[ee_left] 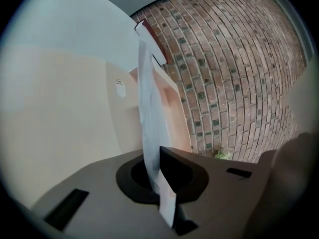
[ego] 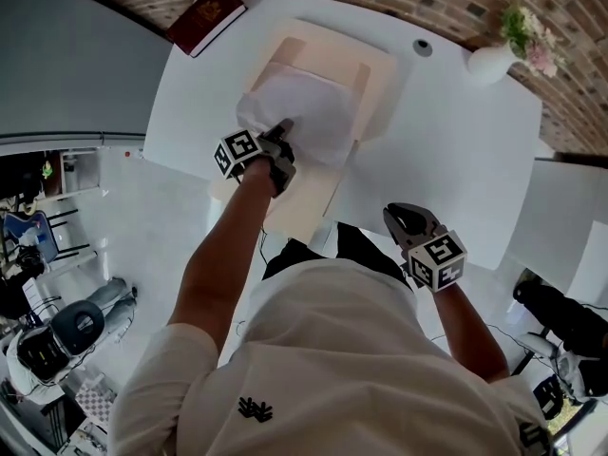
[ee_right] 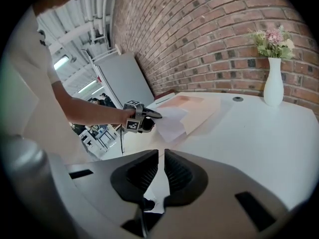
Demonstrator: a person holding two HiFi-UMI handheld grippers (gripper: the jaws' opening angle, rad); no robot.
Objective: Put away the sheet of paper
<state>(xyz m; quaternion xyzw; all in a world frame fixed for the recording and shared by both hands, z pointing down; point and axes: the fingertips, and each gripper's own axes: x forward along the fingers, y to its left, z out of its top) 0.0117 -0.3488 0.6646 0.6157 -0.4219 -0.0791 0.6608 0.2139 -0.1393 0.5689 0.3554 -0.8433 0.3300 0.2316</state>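
White paper fills the middle of the head view: the sheet of paper (ego: 309, 112) hangs crumpled from the left hand-held gripper (ego: 285, 127), which is clenched on its near edge. The sheet is over the open cream folder (ego: 375, 69), which lies flat on the white desk (ego: 456, 160). A dark red book (ego: 206, 17) lies at the desk's far left corner, and a white vase (ego: 489, 63) with flowers (ego: 527, 36) stands at the far right. The right hand-held gripper (ego: 399, 218) is held back near the desk's near edge, well apart from the folder.

In the left gripper view the jaws are pressed together on the sheet of paper (ee_left: 149, 113). It is seen edge-on, rising from between them, with a short corner poking out on the near side. The cream folder (ee_left: 60, 118) spreads to the left, and a brick wall (ee_left: 239, 73) stands to the right.

In the right gripper view the right hand-held gripper (ee_right: 163, 176) has its jaws drawn together with only a thin slit left, and nothing is between them. Beyond it, the left hand-held gripper (ee_right: 152, 115) holds the sheet of paper (ee_right: 172, 122) just above the folder (ee_right: 202, 108). The vase (ee_right: 273, 87) stands at the far right of the desk (ee_right: 259, 138).
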